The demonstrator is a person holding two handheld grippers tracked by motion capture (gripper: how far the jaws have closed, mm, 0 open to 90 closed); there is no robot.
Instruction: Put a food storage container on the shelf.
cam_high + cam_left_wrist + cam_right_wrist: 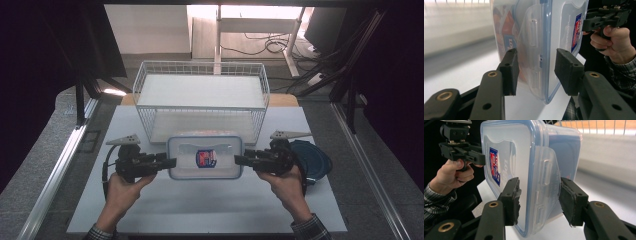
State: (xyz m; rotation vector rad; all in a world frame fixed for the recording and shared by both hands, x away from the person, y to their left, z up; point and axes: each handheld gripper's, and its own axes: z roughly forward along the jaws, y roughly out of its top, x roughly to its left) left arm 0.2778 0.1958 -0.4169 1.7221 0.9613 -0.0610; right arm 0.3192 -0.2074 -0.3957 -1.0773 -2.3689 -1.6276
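- High view: a clear plastic box [205, 157] with a blue-rimmed lid and a red-and-blue label sits between the two grippers, just in front of a white wire basket [201, 100] on the white counter [200, 210]. The left gripper [170, 162] meets the box's left end and the right gripper [240, 160] its right end. The front of the counter lies bare; a dark blue lid [312, 160] rests just behind the right hand [285, 182], and the basket stands close behind the box.
- Left gripper view: the box [544, 37] stands on edge between the jaws, its side latch flap in the gap. The left pad lies against the box's body; the right pad sits at the lid's face, and I cannot tell whether it presses. The jaws stand about half open around the box end. The counter is bare to the left.
- Right gripper view: the box [524, 170] again fills the gap, the latch flap between the pads. The left pad touches the lid's face, the right pad the box's far side, so the jaws grip the box end. The left gripper [480, 158] shows at the box's other end.
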